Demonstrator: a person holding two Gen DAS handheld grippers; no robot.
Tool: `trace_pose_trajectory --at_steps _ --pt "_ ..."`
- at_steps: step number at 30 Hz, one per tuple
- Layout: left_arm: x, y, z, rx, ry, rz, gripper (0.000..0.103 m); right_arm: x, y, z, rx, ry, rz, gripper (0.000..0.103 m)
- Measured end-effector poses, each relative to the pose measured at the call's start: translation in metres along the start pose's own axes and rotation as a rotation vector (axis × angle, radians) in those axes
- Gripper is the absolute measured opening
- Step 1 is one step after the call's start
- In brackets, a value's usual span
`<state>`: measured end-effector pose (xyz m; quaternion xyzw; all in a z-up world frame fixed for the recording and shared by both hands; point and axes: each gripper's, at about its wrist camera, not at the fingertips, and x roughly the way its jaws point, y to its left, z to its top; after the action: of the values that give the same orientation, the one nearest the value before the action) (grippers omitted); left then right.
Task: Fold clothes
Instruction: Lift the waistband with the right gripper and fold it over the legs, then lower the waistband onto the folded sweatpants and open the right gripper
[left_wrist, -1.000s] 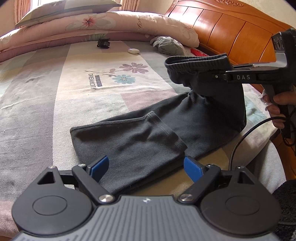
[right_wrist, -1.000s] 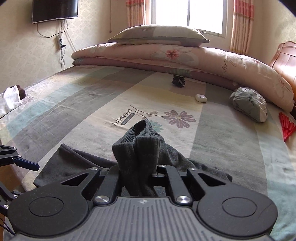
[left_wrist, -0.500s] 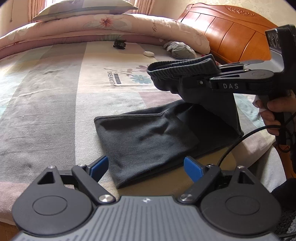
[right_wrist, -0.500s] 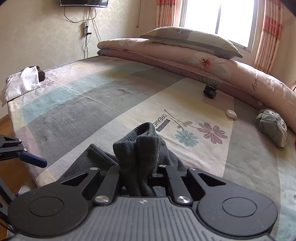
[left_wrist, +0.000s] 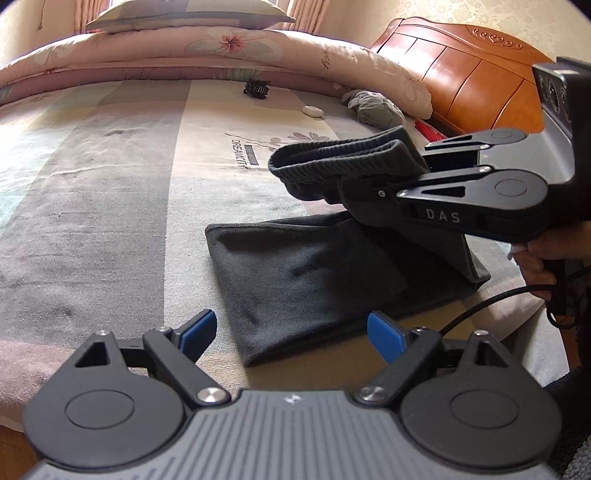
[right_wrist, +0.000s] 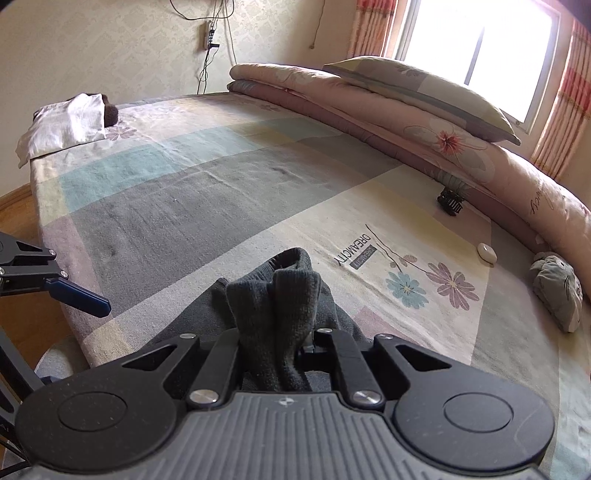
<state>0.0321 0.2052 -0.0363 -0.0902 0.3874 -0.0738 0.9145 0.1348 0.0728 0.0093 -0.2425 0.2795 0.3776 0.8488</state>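
Dark grey trousers (left_wrist: 314, 273) lie partly folded on the bed near its front edge. My right gripper (left_wrist: 354, 184) is shut on their ribbed waistband (left_wrist: 343, 158) and holds it lifted above the lower layer of cloth. In the right wrist view the waistband (right_wrist: 275, 299) bunches up between the shut fingers. My left gripper (left_wrist: 291, 332) stands open just in front of the near folded edge, its blue pads (left_wrist: 384, 334) holding nothing. One blue fingertip (right_wrist: 79, 295) of the left gripper shows at the left of the right wrist view.
A folded quilt (left_wrist: 221, 48) with a pillow (right_wrist: 421, 94) on top lies along the far side. A black hair clip (left_wrist: 256, 88), a small white object (left_wrist: 313, 110), a grey plush toy (left_wrist: 373, 107) and a white cloth (right_wrist: 62, 125) rest on the bedsheet. The wooden headboard (left_wrist: 465, 70) stands at the right.
My right gripper has carried the waistband leftward over the trousers, so the cloth now lies doubled and shorter. The left gripper stayed open near the front edge.
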Motion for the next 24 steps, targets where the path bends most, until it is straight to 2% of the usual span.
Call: trace_pose_trajectory --at_steps 11,20,22,24 --pt "0.0 0.004 -0.005 -0.024 0.003 0.01 0.089 0.032 0.026 -0.005 -0.065 0.055 0.045 0.013" --pt "0.001 0.004 -0.007 -0.04 -0.001 0.006 0.089 0.037 0.031 -0.002 -0.075 0.053 0.081 0.013" --pt "0.001 0.004 -0.007 -0.043 -0.002 0.006 0.089 0.04 0.034 -0.002 -0.082 0.06 0.099 0.018" --pt "0.0 0.004 -0.008 -0.044 0.001 0.005 0.089 0.046 0.037 -0.004 -0.083 0.082 0.125 0.031"
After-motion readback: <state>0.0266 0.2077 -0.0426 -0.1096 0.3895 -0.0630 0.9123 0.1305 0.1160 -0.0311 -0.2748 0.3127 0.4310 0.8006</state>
